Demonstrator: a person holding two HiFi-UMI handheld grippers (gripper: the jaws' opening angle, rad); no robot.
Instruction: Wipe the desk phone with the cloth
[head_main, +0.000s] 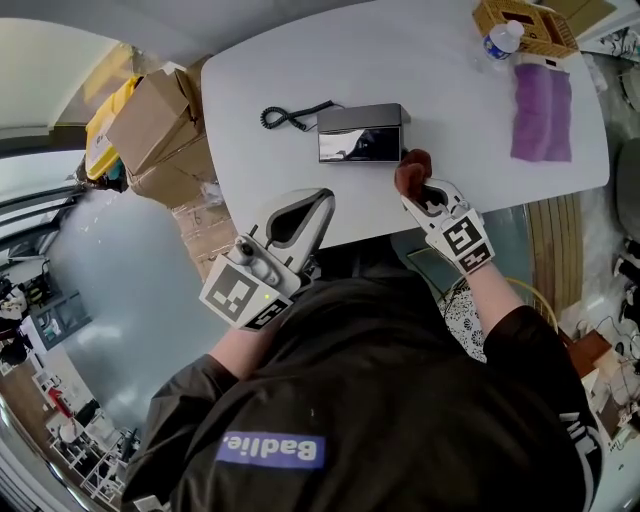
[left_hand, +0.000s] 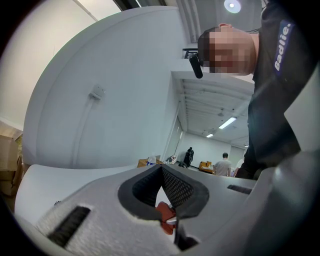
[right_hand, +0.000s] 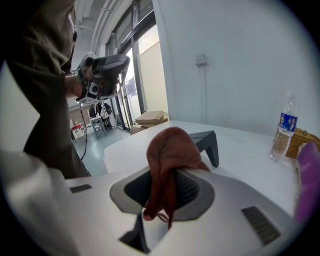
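Observation:
The dark desk phone (head_main: 360, 133) sits near the middle of the white table (head_main: 430, 70), its coiled cord (head_main: 290, 115) trailing left. My right gripper (head_main: 415, 185) is shut on a rust-brown cloth (head_main: 413, 168), bunched just off the phone's near right corner. In the right gripper view the cloth (right_hand: 170, 150) drapes over the jaws, with the phone (right_hand: 209, 142) right behind it. My left gripper (head_main: 322, 197) is shut and holds nothing. It hovers at the table's front edge, left of the phone. Its own view points up at a wall, tips (left_hand: 161, 168) together.
A purple cloth (head_main: 542, 110) lies at the table's right end beside a water bottle (head_main: 500, 40) and a woven basket (head_main: 525, 25). Cardboard boxes (head_main: 160, 120) stand off the table's left side. A chair sits below the right edge.

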